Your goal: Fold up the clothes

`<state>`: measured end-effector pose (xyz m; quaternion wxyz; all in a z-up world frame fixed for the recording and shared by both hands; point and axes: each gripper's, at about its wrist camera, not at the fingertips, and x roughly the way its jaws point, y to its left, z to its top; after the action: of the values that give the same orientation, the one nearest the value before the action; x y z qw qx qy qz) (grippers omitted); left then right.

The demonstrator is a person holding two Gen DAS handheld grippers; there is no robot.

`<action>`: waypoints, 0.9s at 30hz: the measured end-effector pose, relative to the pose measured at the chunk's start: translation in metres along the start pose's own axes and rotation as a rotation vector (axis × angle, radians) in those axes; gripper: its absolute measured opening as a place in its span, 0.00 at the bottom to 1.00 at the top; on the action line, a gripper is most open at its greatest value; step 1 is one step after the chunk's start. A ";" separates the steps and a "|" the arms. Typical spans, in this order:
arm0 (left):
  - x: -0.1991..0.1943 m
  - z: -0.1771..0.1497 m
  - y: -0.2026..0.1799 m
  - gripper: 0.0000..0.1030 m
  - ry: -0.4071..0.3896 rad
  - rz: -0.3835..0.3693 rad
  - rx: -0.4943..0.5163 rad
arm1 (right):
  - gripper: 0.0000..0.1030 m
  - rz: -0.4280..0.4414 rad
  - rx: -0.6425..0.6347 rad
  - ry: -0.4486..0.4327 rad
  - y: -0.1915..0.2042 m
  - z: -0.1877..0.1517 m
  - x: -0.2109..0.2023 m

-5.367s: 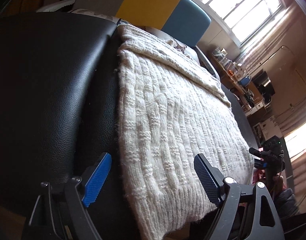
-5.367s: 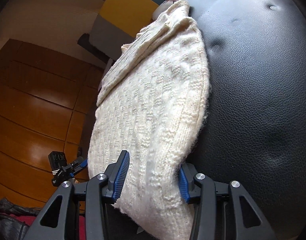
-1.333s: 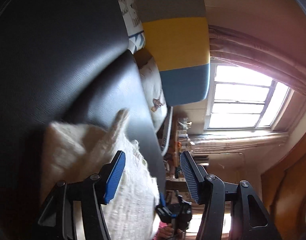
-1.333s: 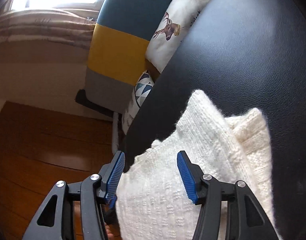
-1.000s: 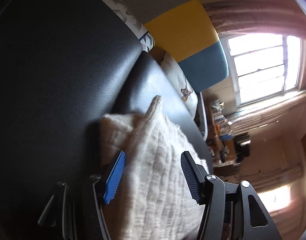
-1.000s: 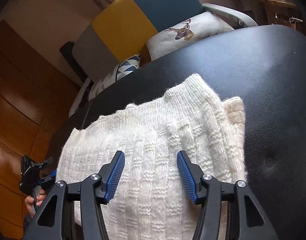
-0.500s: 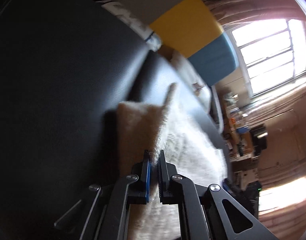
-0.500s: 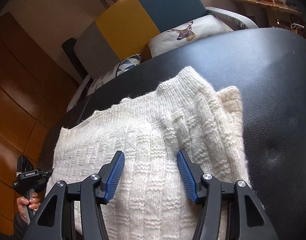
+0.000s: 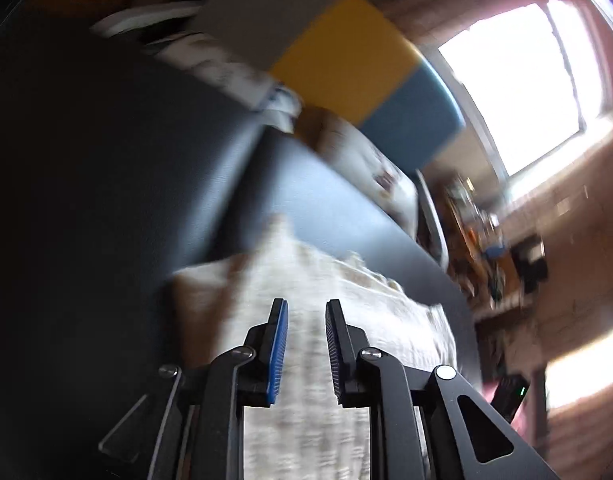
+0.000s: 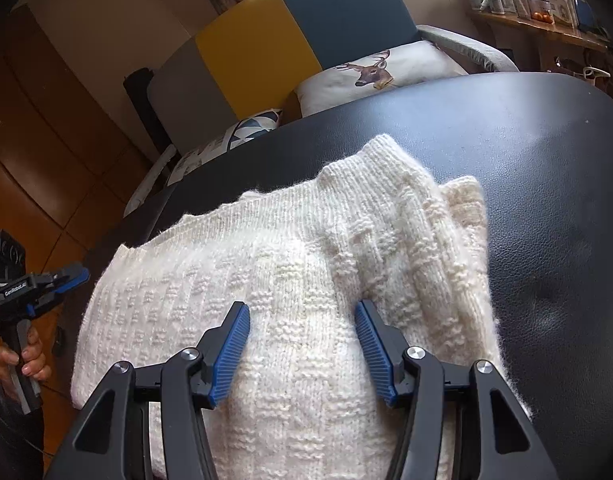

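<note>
At the far left of the right wrist view, your left hand [image 10: 24, 354] grips the handle of the left gripper [image 10: 68, 276], which sits off the left edge of the cream knitted sweater [image 10: 290, 280], over the wooden floor [image 10: 38, 184]. In its own blurred view, the left gripper [image 9: 305, 320] has its blue pads only a narrow gap apart, with nothing visibly pinched between them; the knit shows beyond and below the tips.

Moving right, the sweater lies on the black leather surface [image 10: 526, 128] as a compact, layered bundle. Its long axis runs left to right across the right wrist view, from the edge near your left hand to a thicker, stacked edge on the right, where a ribbed corner pokes up toward the far side. Layers stacked like this would fit a fold partway done or a finished bundle; the pictures do not settle which.

The right gripper [image 10: 302, 340] is directly over the near middle of the sweater, pads spread wide, holding nothing. The knit lies just under and ahead of its tips, so this gripper is the nearer of the two. The stacked right edge sits just right of its right finger [image 10: 372, 342].

Behind, a grey, yellow and blue sofa [image 10: 266, 44] holds a deer-print cushion [image 10: 370, 72].
</note>
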<state>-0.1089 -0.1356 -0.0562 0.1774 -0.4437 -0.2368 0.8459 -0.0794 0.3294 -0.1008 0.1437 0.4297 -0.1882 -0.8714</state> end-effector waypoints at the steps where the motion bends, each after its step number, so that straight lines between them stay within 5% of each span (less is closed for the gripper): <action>1: 0.013 0.003 -0.018 0.24 0.033 0.023 0.098 | 0.55 0.003 -0.001 -0.001 0.000 0.000 -0.001; 5: 0.069 0.016 -0.067 0.34 0.141 0.148 0.430 | 0.55 0.019 -0.001 -0.002 -0.002 -0.001 -0.002; 10: 0.139 0.014 -0.078 0.42 0.364 0.214 0.640 | 0.55 -0.030 -0.047 0.049 0.007 0.003 0.001; 12: 0.144 0.010 -0.080 0.37 0.365 0.219 0.676 | 0.55 -0.073 -0.089 0.073 0.015 0.005 0.003; 13: 0.145 0.008 -0.081 0.15 0.356 0.221 0.694 | 0.55 -0.093 -0.111 0.079 0.019 0.006 0.004; 14: 0.139 0.009 -0.083 0.05 0.313 0.218 0.684 | 0.55 -0.111 -0.131 0.080 0.022 0.005 0.006; 18: 0.116 0.022 -0.089 0.05 0.122 0.207 0.596 | 0.56 -0.125 -0.146 0.066 0.025 0.000 0.007; 27: 0.158 0.019 -0.062 0.08 0.124 0.236 0.487 | 0.57 -0.132 -0.152 0.029 0.027 -0.012 0.005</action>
<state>-0.2049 -0.0084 -0.1179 0.1929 -0.4635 0.0381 0.8640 -0.0699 0.3006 -0.0990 0.1208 0.4416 -0.0908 -0.8844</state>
